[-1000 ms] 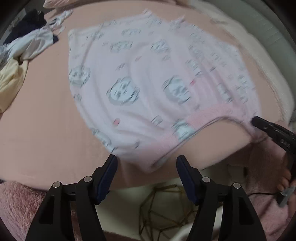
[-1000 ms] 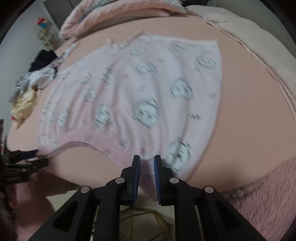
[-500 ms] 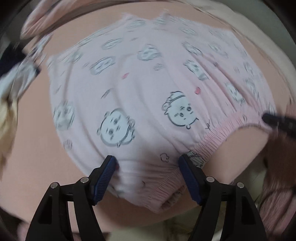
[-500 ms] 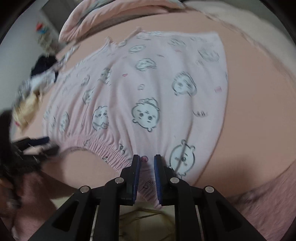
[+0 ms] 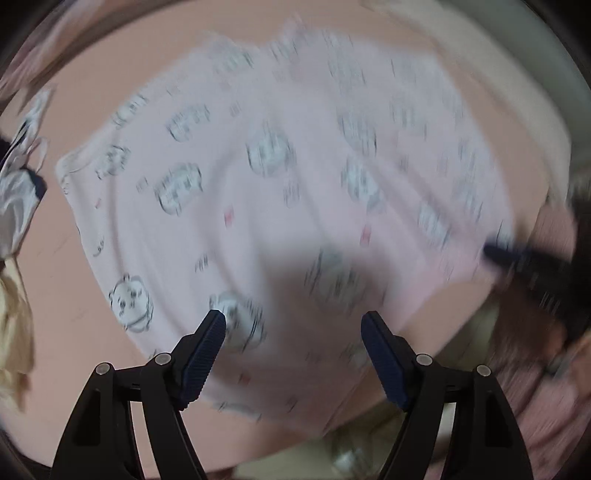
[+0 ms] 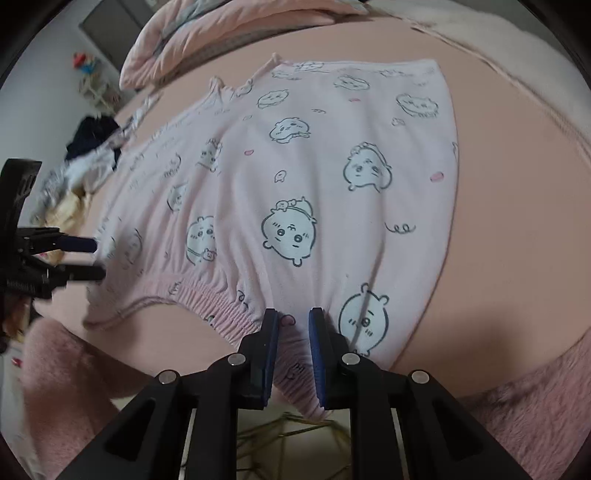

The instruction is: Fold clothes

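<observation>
Only from the right wrist, sharp cartoon faces [image 6: 290, 230] on pink shorts [image 6: 295, 177].

Pyjama shorts [image 6: 314, 192] on bed [image 6: 517, 221], clothes pile [image 6: 85, 162] left

We see bare sheet [image 6: 517, 206] right of the garment [image 6: 295, 177], open for passing; a clothes pile [image 6: 85, 162] crowds the left, bedding [image 6: 229, 33] blocks beyond.

Both wrist views: close, steep-down, sharing garment [image 6: 314, 184].
</observation>
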